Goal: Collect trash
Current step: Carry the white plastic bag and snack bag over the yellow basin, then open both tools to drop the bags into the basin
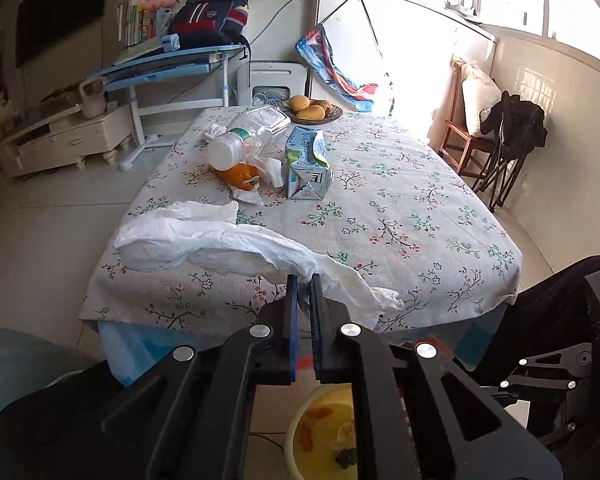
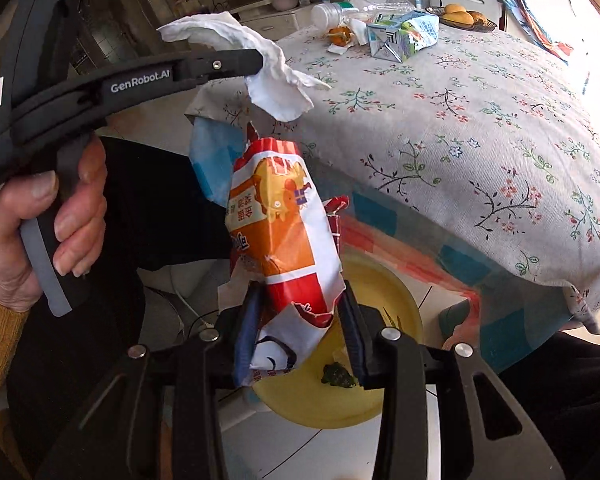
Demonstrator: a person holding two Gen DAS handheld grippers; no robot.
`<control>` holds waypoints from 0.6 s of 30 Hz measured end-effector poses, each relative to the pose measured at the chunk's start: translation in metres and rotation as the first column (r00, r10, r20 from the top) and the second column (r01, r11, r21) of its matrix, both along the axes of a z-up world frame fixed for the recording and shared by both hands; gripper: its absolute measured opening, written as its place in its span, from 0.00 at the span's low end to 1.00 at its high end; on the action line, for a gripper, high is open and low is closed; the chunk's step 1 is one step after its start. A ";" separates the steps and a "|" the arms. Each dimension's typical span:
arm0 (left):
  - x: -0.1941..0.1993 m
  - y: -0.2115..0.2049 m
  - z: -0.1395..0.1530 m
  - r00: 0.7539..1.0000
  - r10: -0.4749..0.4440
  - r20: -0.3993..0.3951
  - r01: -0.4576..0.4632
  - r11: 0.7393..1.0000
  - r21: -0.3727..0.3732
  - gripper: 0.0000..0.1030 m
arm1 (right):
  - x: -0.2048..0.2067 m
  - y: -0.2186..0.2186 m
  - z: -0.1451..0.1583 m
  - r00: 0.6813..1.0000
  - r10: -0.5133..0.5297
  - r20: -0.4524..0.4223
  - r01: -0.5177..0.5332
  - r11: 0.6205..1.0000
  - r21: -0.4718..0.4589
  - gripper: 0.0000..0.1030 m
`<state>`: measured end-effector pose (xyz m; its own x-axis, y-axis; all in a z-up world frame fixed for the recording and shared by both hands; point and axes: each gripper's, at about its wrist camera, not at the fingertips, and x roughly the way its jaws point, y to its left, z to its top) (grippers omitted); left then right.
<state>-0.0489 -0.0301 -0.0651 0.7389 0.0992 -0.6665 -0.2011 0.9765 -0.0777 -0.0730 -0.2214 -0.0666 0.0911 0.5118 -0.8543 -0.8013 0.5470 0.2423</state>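
My left gripper (image 1: pixel 304 280) is shut on a long crumpled white tissue (image 1: pixel 204 240) and holds it above the near edge of the flowered table (image 1: pixel 400 216). The right wrist view shows the same tissue (image 2: pixel 256 64) hanging from the left gripper (image 2: pixel 256 66). My right gripper (image 2: pixel 300 300) is shut on a red and orange snack wrapper (image 2: pixel 284 232), held above a yellow bin (image 2: pixel 392 292) on the floor. The bin (image 1: pixel 320 440) also shows under my left gripper. A plastic bottle (image 1: pixel 244 140), orange peel (image 1: pixel 240 176) and a milk carton (image 1: pixel 306 164) lie on the table.
A bowl of fruit (image 1: pixel 312 110) stands at the table's far edge. Behind it are a blue desk (image 1: pixel 168 68) with a backpack, a white cabinet (image 1: pixel 60 140) and a wooden chair (image 1: pixel 468 128) at the right. A black chair (image 1: pixel 560 320) is near right.
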 end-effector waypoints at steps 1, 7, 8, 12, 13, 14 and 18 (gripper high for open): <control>-0.002 -0.001 0.000 1.000 -0.001 0.001 0.001 1.000 0.000 0.06 | -0.001 0.002 -0.003 1.000 0.010 -0.003 -0.010 1.000 -0.019 0.38; -0.011 -0.007 -0.002 1.000 -0.009 -0.006 0.009 1.000 0.003 0.06 | -0.003 0.000 -0.016 1.000 -0.014 -0.001 0.014 0.995 -0.103 0.45; -0.012 -0.009 -0.003 1.000 -0.013 -0.010 0.013 1.000 0.003 0.06 | 0.001 -0.004 -0.014 0.999 -0.041 0.000 0.041 0.995 -0.089 0.48; -0.017 -0.019 -0.009 0.998 -0.047 -0.036 0.048 0.999 0.008 0.06 | 0.020 -0.031 0.007 0.980 -0.200 0.008 0.199 0.979 0.041 0.58; -0.018 -0.024 -0.011 0.997 -0.064 -0.047 0.064 0.998 0.010 0.06 | 0.025 -0.040 0.012 0.970 -0.242 0.004 0.241 0.967 0.082 0.59; -0.019 -0.030 -0.014 0.995 -0.082 -0.059 0.083 0.996 0.018 0.06 | 0.029 -0.048 0.018 0.959 -0.282 -0.003 0.280 0.951 0.127 0.62; -0.025 -0.059 -0.028 0.977 -0.169 -0.129 0.177 0.983 0.052 0.06 | 0.040 -0.078 0.037 0.913 -0.407 -0.032 0.399 0.873 0.282 0.66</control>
